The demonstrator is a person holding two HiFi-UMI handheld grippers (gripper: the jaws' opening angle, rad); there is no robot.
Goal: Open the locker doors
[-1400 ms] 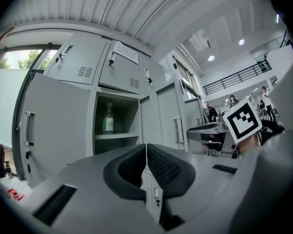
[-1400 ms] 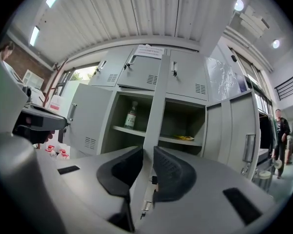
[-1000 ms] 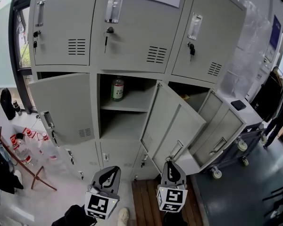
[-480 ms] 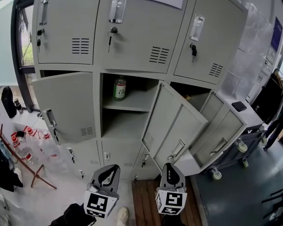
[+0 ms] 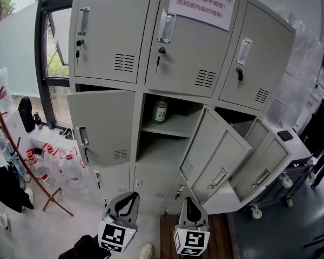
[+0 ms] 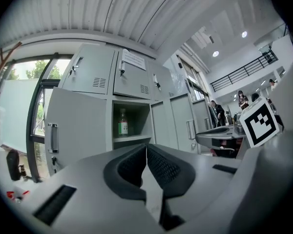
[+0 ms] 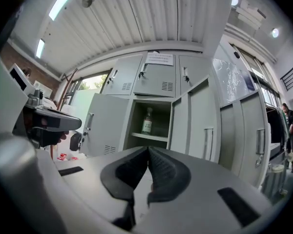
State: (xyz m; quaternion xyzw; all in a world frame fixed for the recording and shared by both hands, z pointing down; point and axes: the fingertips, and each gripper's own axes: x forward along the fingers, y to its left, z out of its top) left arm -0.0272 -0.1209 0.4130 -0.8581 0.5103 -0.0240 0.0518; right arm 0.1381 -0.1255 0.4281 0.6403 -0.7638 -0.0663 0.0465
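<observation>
The grey lockers [image 5: 167, 42] fill the head view. The top-row doors are closed. In the middle row the left door [image 5: 103, 124], middle door [image 5: 218, 154] and right door [image 5: 262, 169] stand swung open. A green-labelled bottle [image 5: 161, 110] stands on the shelf of the middle compartment; this bottle [image 6: 122, 123] [image 7: 147, 121] shows in both gripper views. My left gripper [image 5: 130, 196] [image 6: 146, 148] and right gripper [image 5: 188, 202] [image 7: 148, 150] hang low in front of the lockers, both shut with nothing between the jaws, apart from every door.
A wooden coat stand [image 5: 21, 161] and several plastic bottles [image 5: 54, 166] occupy the floor at left by the window [image 5: 56, 53]. A wheeled cart [image 5: 291, 179] sits right of the open doors. Low lockers [image 5: 151, 185] stay closed. People [image 6: 241, 99] stand far off.
The right gripper has drawn back and down from the middle door's handle. The head view has swung, so the lockers now sit further right and more of the notice shows. The doors have not moved.
</observation>
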